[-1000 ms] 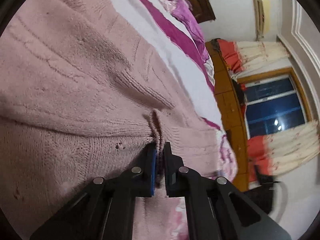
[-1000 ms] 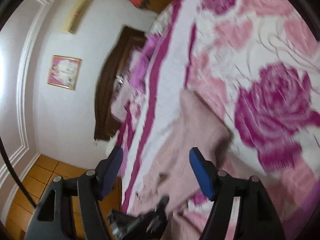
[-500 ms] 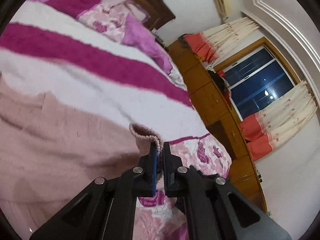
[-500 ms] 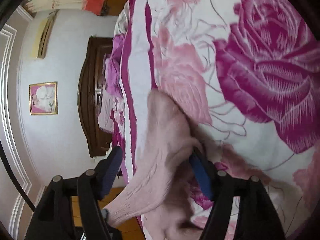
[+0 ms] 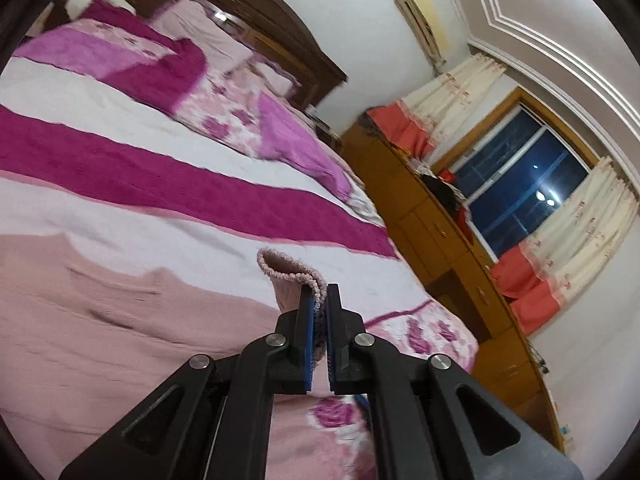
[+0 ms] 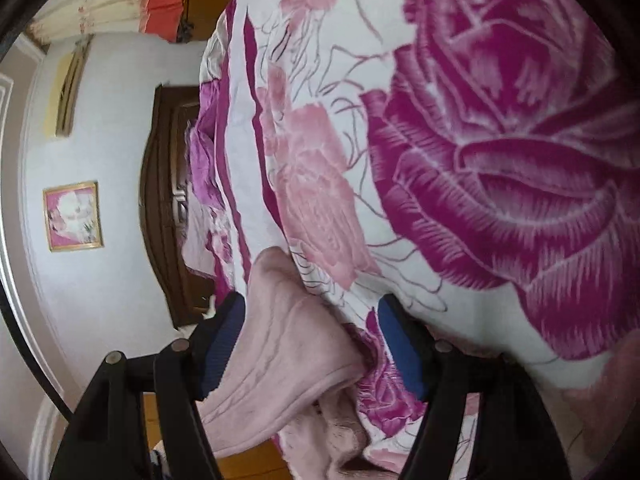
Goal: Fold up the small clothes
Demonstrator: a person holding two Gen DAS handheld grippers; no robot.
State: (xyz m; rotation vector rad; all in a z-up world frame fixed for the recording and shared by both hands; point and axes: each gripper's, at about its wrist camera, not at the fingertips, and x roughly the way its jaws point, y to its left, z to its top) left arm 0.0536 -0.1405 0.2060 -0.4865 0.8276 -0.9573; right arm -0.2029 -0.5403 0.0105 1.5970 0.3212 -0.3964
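Pink sweater [image 5: 120,320] hem now lifted higher in pinched left claw [image 5: 319,292]; right claw [image 6: 310,312] wide astride its fold.

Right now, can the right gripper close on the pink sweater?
Probably yes. The right gripper is open, a fold of the pink knit sweater already lies between its fingers on the floral bedspread, and nothing blocks it.
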